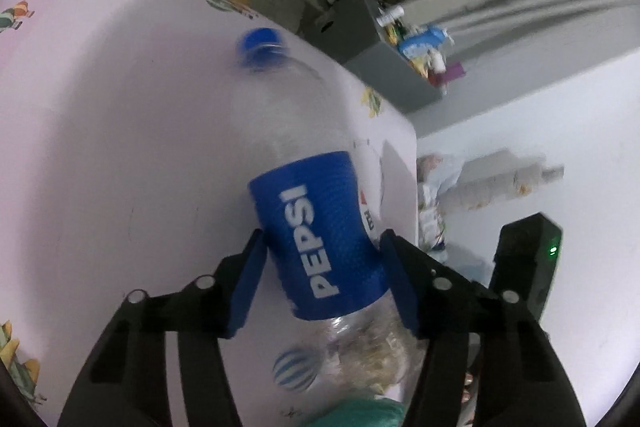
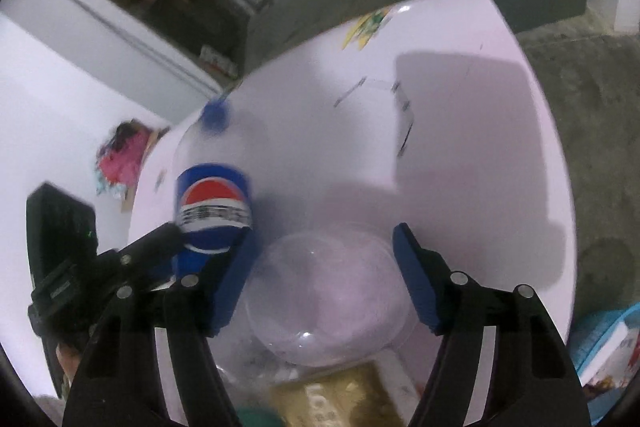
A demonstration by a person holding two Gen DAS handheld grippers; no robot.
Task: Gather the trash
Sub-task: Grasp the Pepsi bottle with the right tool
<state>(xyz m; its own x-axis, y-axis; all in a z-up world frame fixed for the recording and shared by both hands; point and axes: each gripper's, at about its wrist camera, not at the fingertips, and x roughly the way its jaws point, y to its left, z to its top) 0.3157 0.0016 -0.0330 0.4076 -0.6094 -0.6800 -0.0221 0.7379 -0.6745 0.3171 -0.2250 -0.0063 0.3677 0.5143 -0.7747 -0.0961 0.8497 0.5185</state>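
Note:
An empty Pepsi bottle (image 1: pixel 320 227) with a blue label and a blue cap (image 1: pixel 260 41) stands on the pale pink table (image 1: pixel 100 147). My left gripper (image 1: pixel 322 233) is shut on it, its blue pads pressing both sides of the label. In the right wrist view the same bottle (image 2: pixel 212 203) is at the left, with a left finger (image 2: pixel 160 241) against it. A clear plastic bowl (image 2: pixel 328 299) lies on the table between the pads of my right gripper (image 2: pixel 326 231). Those pads flank its rim closely without squeezing it, so the gripper is open.
A gold packet (image 2: pixel 332 399) and something teal (image 1: pixel 360 411) lie at the near table edge. A white box (image 2: pixel 404 119) rests farther back. Litter lies on the white floor (image 1: pixel 500 183), with pink scraps (image 2: pixel 124 155). A grey cabinet (image 1: pixel 380 67) stands beyond.

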